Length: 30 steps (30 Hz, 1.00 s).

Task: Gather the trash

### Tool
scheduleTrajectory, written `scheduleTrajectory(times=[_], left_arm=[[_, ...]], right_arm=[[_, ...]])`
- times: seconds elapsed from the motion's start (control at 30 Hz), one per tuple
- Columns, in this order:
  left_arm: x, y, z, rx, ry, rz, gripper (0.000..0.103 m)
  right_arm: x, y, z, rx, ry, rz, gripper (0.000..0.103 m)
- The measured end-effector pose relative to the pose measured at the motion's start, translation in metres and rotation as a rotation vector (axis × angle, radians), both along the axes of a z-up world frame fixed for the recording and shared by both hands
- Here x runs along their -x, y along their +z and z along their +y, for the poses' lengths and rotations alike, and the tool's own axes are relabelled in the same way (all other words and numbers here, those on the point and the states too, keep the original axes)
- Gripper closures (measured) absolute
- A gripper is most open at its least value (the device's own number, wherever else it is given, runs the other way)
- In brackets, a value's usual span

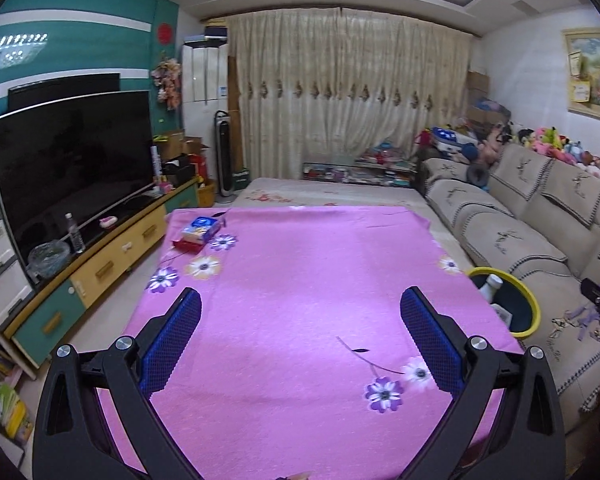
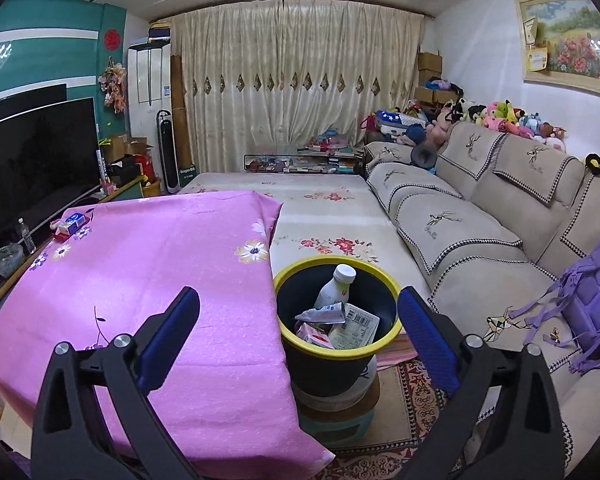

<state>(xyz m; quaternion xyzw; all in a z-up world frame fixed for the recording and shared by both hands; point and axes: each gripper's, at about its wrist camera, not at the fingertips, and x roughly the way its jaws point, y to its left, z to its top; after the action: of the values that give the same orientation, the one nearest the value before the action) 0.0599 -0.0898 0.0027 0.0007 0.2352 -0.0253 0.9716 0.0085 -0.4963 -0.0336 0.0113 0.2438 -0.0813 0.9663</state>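
A black bin with a yellow rim (image 2: 392, 326) stands beside the table's right edge; it also shows in the left wrist view (image 1: 534, 308). Inside it lie a white bottle (image 2: 336, 286), a crumpled wrapper (image 2: 320, 314), a labelled packet (image 2: 356, 326) and a small pink carton (image 2: 314, 334). A pink flowered tablecloth (image 1: 300, 300) covers the table. At its far left corner lies a blue and white packet (image 1: 202, 230) on a red box (image 1: 184, 245). My left gripper (image 1: 300, 320) is open and empty above the cloth. My right gripper (image 2: 298, 320) is open and empty over the bin.
A beige sofa (image 2: 480, 216) runs along the right, with a purple backpack (image 2: 592, 300) on it. A TV (image 1: 72, 168) stands on a low cabinet (image 1: 112, 264) at the left, with a water bottle (image 1: 75, 234). A flowered mattress (image 2: 320, 208) lies beyond the table.
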Motion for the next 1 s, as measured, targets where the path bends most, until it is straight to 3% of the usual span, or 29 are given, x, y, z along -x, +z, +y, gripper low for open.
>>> scheduleTrajectory(times=[1.0], left_arm=[[-0.005,0.003,-0.008,-0.003,0.025,0.01,0.005]], right_arm=[[-0.006,-0.008,-0.004,-0.035,0.003,0.017,0.007]])
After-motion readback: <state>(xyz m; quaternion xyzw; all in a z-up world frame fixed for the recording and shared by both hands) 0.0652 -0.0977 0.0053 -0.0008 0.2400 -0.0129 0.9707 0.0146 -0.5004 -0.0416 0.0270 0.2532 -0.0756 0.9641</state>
